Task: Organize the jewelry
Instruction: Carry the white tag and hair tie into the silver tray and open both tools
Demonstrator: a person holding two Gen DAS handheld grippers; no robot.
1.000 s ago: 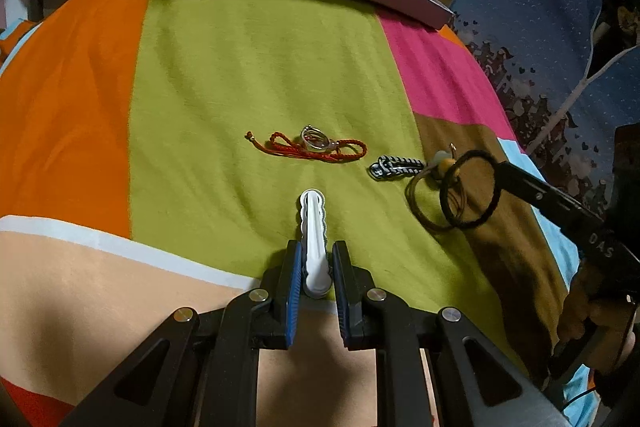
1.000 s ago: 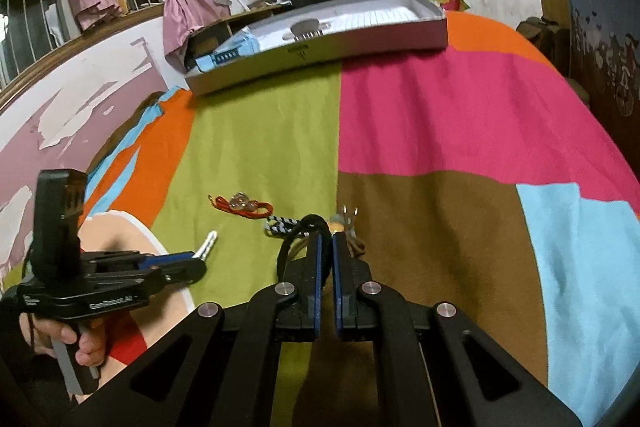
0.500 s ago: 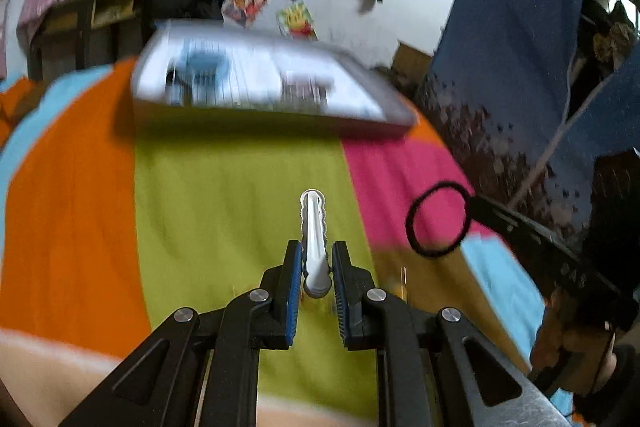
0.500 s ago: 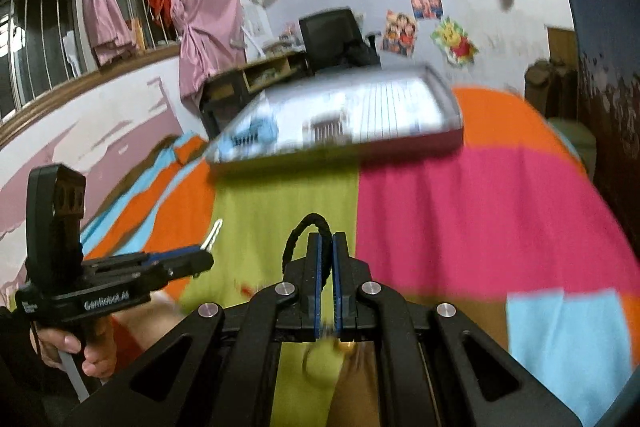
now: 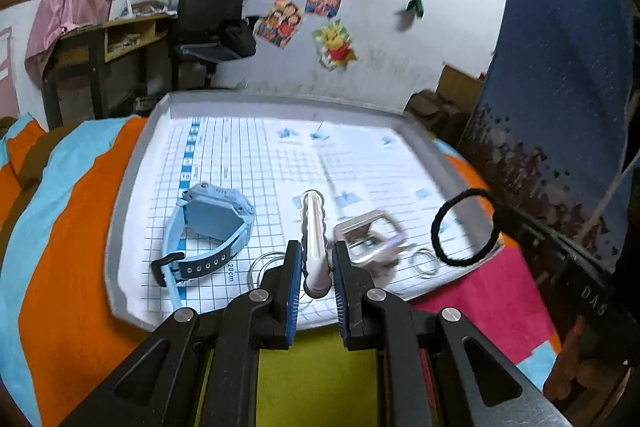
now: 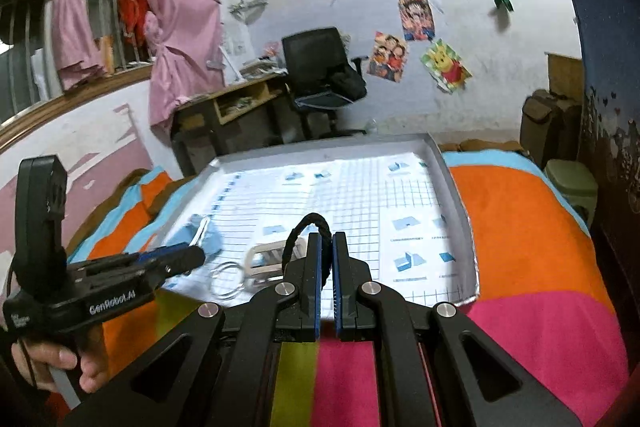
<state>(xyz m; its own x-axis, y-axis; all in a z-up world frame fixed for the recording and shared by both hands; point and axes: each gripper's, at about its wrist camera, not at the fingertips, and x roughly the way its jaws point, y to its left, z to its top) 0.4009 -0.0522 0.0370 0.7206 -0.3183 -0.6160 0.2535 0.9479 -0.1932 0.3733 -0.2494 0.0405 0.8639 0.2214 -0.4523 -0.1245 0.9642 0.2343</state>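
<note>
The left gripper [image 5: 314,267] is squeezed shut on a long white plastic hair clip with wavy edges [image 5: 314,227]. The clip sticks straight out from between the two fingers. It hangs over the near part of a big shallow grey tray lined with white squared paper [image 5: 132,187].

The right gripper [image 6: 325,259] is pinched tight on a round black hair tie [image 5: 466,227]. From the left camera, the loop hangs in the air over the tray's near right corner. It is not touching the paper.

Some things lie in the tray. A light blue plastic watch with a dark strap end [image 5: 212,223] rests on the left side. A shiny silver square buckle [image 5: 366,233] sits near the middle, just beside the clip's tip. A small silver ring [image 5: 425,262] lies close to the black loop. A thin clear round hoop [image 6: 228,277] is near the front edge.

The tray sits on a bed cover with orange, pink, blue and green blocks [image 6: 520,227].

The step in hand looks like the drop-off: both things are over the tray, ready to go in.

The next move likely calls for lowering each one to a bare bit of paper. Then the fingers can let go gently. The clip needs a spot away from the buckle and the watch, so nothing gets bumped. The hair tie should land inside the edge, not on the pink cover.
</note>
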